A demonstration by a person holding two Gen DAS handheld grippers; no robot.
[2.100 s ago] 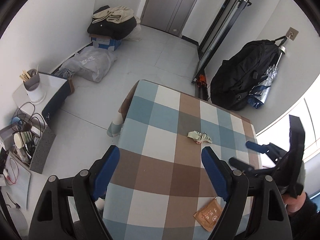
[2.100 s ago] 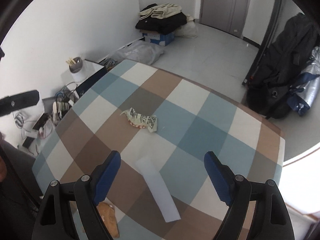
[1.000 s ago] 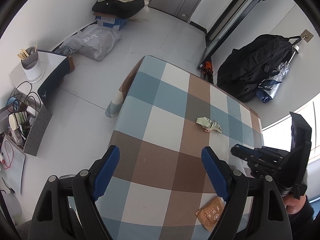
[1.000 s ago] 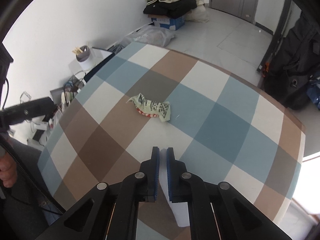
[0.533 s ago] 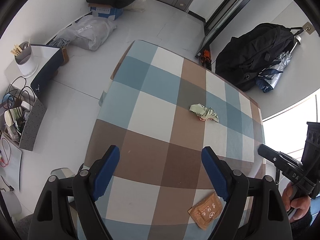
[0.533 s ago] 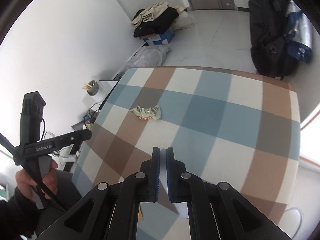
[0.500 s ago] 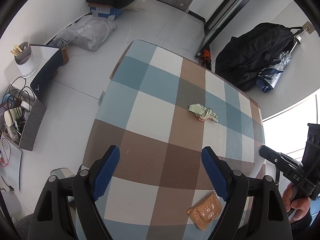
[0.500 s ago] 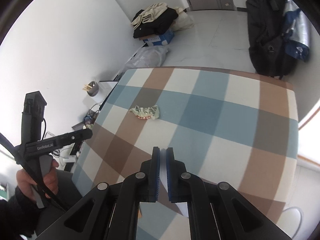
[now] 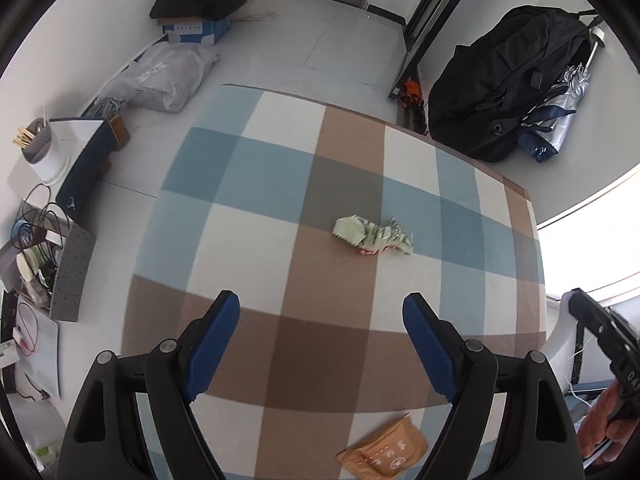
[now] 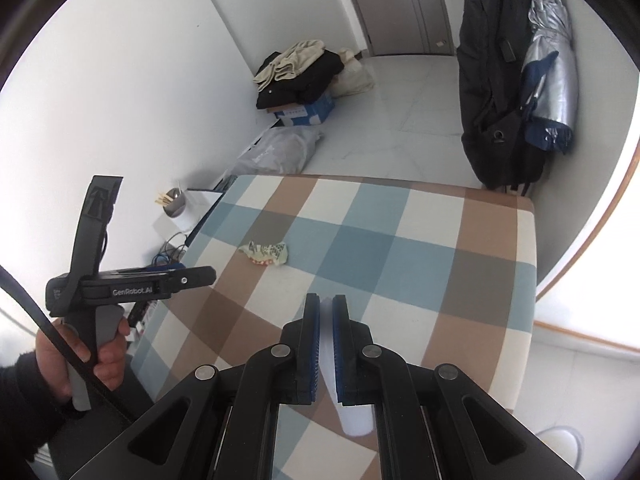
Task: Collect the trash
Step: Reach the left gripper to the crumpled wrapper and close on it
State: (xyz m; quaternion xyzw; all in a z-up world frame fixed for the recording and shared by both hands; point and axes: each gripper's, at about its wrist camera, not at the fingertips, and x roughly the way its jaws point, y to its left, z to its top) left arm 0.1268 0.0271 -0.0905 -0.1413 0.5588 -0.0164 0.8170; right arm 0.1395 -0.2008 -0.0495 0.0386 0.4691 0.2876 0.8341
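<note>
A crumpled green and white wrapper [image 9: 372,235] lies near the middle of the checked table [image 9: 248,208]; it also shows in the right wrist view [image 10: 266,253]. An orange-brown packet [image 9: 384,454] lies at the table's near edge. My left gripper [image 9: 320,344] is open and empty, above the near part of the table. My right gripper [image 10: 326,312] is shut on a white paper strip [image 10: 354,416] and holds it off the table, back from the near right edge. The left gripper also shows in the right wrist view [image 10: 176,278].
A black bag [image 9: 500,92] and a folded umbrella [image 9: 560,120] hang on the right wall. Clothes on a box [image 9: 200,0] and a grey sack [image 9: 160,76] lie on the floor. A side stand with cables and a cup [image 9: 40,152] stands to the left.
My right gripper closed on the white strip and lifted it back off the table. My left gripper moved in over the table, toward the crumpled wrapper, still open.
</note>
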